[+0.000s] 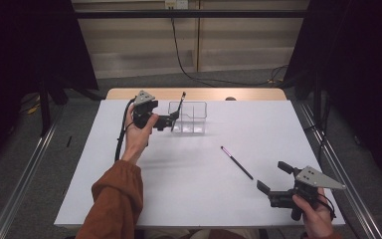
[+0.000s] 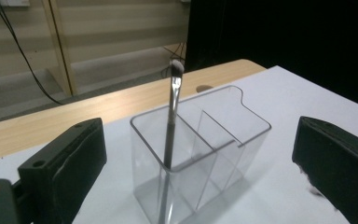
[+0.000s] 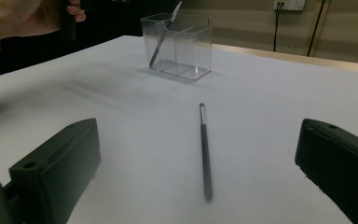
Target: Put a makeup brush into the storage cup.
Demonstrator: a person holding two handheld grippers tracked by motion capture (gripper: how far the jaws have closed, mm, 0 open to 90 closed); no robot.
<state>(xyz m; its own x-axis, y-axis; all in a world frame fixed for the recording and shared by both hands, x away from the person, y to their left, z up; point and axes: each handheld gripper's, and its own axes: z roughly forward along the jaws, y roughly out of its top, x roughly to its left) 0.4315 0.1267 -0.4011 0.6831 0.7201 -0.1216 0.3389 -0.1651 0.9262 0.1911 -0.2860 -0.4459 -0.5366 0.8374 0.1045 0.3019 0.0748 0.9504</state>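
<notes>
While one brush [image 1: 178, 110] leans upright in the clear organizer's [image 1: 195, 119] left compartment, released by the wide-open left gripper [image 1: 172, 121]: second brush [image 1: 237, 163] flat on the table [image 1: 189, 194], unclaimed before the gaping, empty right gripper [image 1: 273, 177].

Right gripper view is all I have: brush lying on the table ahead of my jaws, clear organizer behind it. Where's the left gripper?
Observer: The left gripper is beside the organizer, at its left end in the high view, jaws open.
Operator: Holding anything?
Observer: No. The brush in the organizer stands free, leaning on the rim, bristles up.
Operator: My gripper lined up on the other one?
Observer: The right gripper is open, just short of the loose brush.
</notes>
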